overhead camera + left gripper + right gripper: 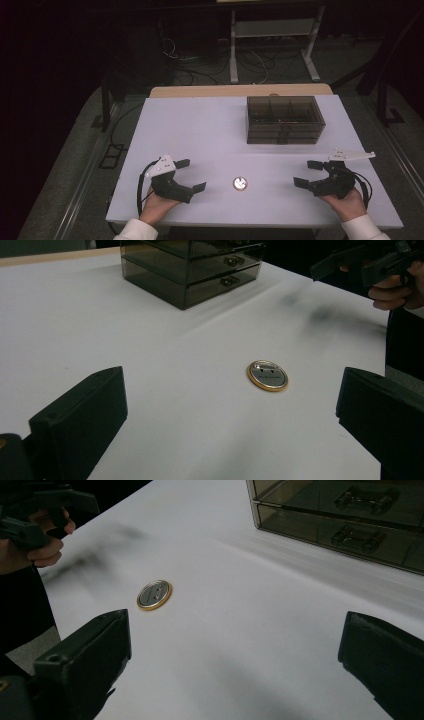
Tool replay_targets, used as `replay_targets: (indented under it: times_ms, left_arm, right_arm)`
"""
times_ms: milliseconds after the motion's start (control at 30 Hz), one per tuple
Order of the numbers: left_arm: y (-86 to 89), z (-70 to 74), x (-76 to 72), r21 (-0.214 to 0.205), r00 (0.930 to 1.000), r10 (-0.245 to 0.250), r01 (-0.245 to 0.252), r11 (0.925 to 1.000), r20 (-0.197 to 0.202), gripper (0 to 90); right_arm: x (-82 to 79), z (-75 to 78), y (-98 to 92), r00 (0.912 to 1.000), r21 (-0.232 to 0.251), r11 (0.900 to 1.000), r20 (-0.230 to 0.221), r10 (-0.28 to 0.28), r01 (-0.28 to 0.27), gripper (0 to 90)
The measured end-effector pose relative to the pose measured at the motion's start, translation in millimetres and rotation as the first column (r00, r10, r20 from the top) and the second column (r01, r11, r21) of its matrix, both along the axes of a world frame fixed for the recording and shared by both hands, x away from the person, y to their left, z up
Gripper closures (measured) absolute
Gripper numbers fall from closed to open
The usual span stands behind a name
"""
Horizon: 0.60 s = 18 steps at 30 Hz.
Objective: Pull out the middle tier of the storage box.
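Centrally near the desk's (200, 130) front edge, one round gold-rimmed badge (240, 183), flanked by two claws, left claw (191, 175) and right claw (306, 173) both spread apart, empty, one smoky drawer box (284, 120) toward the back-right corner

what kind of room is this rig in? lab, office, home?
Most likely a lab or test workspace. A plain white table bears just a smoked drawer box and a round badge; behind it, loose cables run over the floor around a bare metal stand in a dark room.

Gold-rimmed round badge (240, 183) flat on table (200, 130)
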<state>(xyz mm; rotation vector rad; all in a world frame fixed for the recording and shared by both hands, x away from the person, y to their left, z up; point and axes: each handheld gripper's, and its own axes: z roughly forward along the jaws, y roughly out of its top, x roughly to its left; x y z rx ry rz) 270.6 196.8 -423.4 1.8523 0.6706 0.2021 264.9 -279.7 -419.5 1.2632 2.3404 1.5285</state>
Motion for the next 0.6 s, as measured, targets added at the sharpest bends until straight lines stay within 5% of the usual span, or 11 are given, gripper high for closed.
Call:
replay_targets:
  times_ms: [600]
  left_arm:
    - [1.5,0.0,-0.1,-0.001,0.9999,0.013,-0.013,0.9999,-0.001,0.0]
  right_arm:
    - [20.9,18.7,-3.2,0.9995,-0.014,0.9997,-0.027,0.018,-0.019,0.0]
